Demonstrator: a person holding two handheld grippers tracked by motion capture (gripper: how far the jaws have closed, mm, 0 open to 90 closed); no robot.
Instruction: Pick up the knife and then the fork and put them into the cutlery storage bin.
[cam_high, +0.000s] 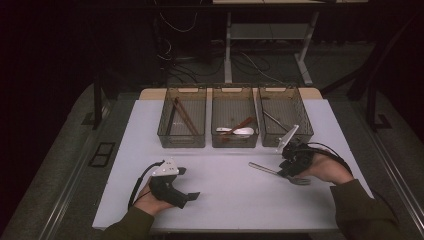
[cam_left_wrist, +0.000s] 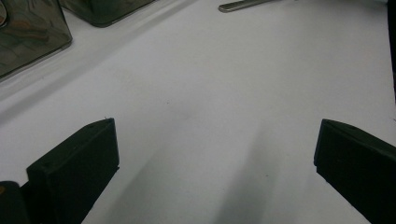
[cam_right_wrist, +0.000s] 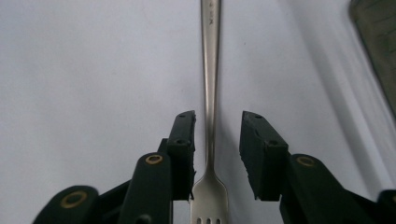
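Your right gripper (cam_right_wrist: 217, 126) straddles the fork (cam_right_wrist: 209, 93) neck, jaws narrow but pads not yet pressing. The fork lies flat on the table (cam_high: 225, 195), just in front of the right-hand bin (cam_high: 285, 116). Your left gripper (cam_left_wrist: 215, 140) rests wide apart, empty.

Looks like a lab or test room, not a home. Dark space, one white table (cam_high: 220, 195) lit from above, a bare metal-legged desk frame (cam_high: 265, 45) behind it with loose cables (cam_high: 175, 55) on the grey floor. Three identical clear bins (cam_high: 234, 122) sit in a neat row; a person's hands work handheld grippers with cables trailing.
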